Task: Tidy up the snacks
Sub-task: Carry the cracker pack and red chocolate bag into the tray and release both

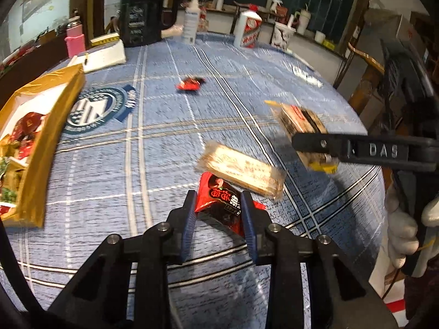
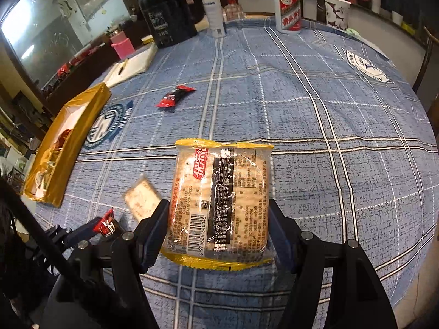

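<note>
1. Left wrist view: the left gripper [image 1: 218, 211] has its fingers closed narrow on a red snack pack [image 1: 219, 200], pads pressing both sides, its long axis running away from the fingers toward the tabletop's middle.
   - Just beyond lies a pale wafer pack [image 1: 241, 174], flat on the blue checked tabletop [image 1: 164, 150].
   - The gold box [image 1: 30, 148] sits at the left edge, so I judge the left hand is the nearer one to it.
   - The right gripper's arm reads "DAS".
2. Right wrist view: the right gripper [image 2: 218, 213] holds a cracker pack [image 2: 221, 197] between its fingers, long axis pointing forward, clear of the cloth.
   - Its barcode reads 6 975624 640045.
   - The gold box lies far left of it; a second red pack [image 2: 175, 96] lies near the middle.
   - The cloth badge shows "198".
</note>
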Motion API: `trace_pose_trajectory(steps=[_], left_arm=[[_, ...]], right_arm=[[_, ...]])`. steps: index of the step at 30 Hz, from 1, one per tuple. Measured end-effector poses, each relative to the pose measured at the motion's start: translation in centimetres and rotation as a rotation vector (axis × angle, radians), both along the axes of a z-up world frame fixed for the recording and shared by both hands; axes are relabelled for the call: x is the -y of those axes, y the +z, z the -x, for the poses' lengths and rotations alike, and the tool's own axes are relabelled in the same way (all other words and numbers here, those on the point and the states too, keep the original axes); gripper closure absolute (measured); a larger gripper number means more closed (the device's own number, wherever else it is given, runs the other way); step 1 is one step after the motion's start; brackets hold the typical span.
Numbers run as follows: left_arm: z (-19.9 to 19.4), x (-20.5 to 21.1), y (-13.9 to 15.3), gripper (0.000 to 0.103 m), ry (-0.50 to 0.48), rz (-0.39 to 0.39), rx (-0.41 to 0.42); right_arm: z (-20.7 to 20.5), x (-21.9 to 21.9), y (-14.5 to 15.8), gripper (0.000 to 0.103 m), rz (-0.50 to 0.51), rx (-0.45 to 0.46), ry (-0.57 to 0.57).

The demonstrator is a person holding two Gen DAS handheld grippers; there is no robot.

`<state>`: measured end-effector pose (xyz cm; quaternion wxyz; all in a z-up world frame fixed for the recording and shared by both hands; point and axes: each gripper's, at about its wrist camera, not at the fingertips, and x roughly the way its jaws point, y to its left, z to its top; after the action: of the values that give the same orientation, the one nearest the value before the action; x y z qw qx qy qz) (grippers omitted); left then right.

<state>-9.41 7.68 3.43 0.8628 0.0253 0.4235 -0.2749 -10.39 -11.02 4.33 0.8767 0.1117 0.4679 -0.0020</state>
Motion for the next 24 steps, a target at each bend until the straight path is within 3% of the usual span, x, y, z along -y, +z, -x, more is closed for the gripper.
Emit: trace_pose_trajectory(steps=[8,16,24], left_arm=[[-1.0,-8.4,4.2,0.069,0.144,0.129,0.062],[-3.5,-18.1,4.9,0.069,0.332,0.125,0.104],[-6.2,-24.3,3.4,0.069,0.450,0.113,0.093]], right_arm=[[-0.8,-3.9,2.9,0.034,-0.040,0.080,0.081],[-3.5,-11.7,4.4,0.034,-0.070,0.115,0.228],[-8.1,-20.3,4.1,0.034,-0.094,0.103,0.358]])
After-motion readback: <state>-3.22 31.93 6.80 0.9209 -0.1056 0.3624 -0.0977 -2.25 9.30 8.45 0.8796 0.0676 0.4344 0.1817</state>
